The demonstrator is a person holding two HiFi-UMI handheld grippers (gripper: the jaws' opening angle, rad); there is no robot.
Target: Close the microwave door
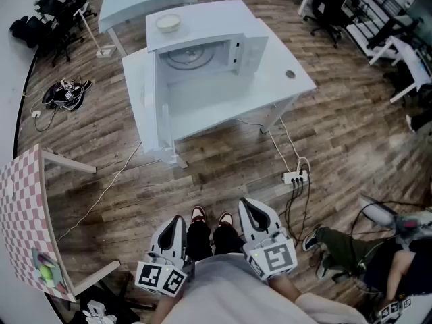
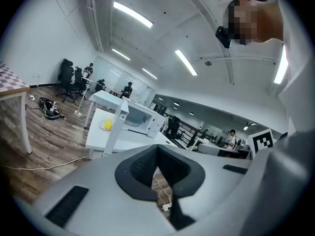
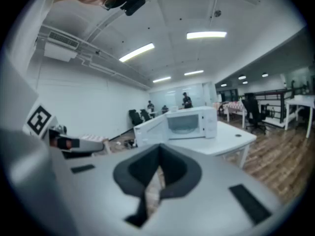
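One white boxy microwave (image 1: 202, 42) stands open-doored on one white table (image 1: 273, 79); left tool (image 1: 178, 220) and right tool (image 1: 247, 205) both pressed together, empty.

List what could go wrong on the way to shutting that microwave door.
1. A power strip and cables lie on the floor between you and the table: a trip risk.
2. A bowl sits on the microwave; a hard slam may jolt it off.
3. The door stands wide open; a shove at its edge might shift the microwave.
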